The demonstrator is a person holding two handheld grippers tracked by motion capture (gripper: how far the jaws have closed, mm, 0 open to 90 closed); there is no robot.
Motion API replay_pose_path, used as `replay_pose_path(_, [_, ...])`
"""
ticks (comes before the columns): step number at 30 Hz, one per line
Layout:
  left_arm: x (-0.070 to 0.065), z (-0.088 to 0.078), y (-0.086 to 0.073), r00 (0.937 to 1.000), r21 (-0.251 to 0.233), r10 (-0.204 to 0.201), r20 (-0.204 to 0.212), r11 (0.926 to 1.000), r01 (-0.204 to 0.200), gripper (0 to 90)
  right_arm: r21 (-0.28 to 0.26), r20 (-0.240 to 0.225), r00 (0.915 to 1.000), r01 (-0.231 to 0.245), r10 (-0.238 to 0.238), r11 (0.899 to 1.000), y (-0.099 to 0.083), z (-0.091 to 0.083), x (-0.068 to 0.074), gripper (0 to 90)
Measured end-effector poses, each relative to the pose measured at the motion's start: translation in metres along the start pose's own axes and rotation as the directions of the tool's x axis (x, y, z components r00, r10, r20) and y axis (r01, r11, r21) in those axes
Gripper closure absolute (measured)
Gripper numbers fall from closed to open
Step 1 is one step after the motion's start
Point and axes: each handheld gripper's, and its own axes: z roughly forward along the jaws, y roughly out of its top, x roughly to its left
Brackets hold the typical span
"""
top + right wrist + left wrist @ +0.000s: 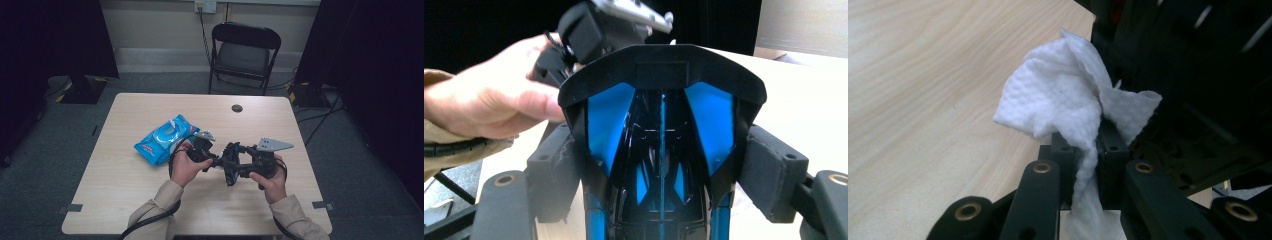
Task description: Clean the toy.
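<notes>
My left gripper (1088,150) is shut on a crumpled white wipe (1063,100). The wipe rests against a black object (1198,90) to the right of it. In the right gripper view this black and blue plastic object (661,150) stands upright between the grey pads (769,175) of my right gripper (661,180), which press on its sides. From above, both grippers meet over the table's front middle, left gripper (220,161) facing right gripper (241,167) with the object (231,169) between them. The left hand (489,105) and its gripper sit just behind the object.
A blue pack of wipes (162,139) lies on the wooden table (125,200), left of my left hand. A round cable hole (237,108) is near the far edge. A black folding chair (243,55) stands beyond the table.
</notes>
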Motion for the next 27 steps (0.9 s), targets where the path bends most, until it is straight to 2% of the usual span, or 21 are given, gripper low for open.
replay_pose_path(7, [0.0,0.009,-0.008,1.0,0.031,-0.004,0.008,0.9995,0.004,81.9,-0.001,0.006,1.0,0.0,0.0,1.0,0.0,-0.001,-0.001,25.4])
replay_pose_path(23, [0.001,0.027,-0.028,0.9977,0.071,-0.053,0.042,0.9962,0.05,81.9,-0.021,0.008,0.9999,-0.009,0.009,1.0,0.001,-0.002,-0.003,25.4])
replay_pose_path(27, [0.001,0.028,-0.032,0.9984,0.093,-0.044,0.036,0.9948,0.041,81.9,-0.022,0.009,0.9999,-0.008,0.008,1.0,0.002,-0.004,-0.003,25.4])
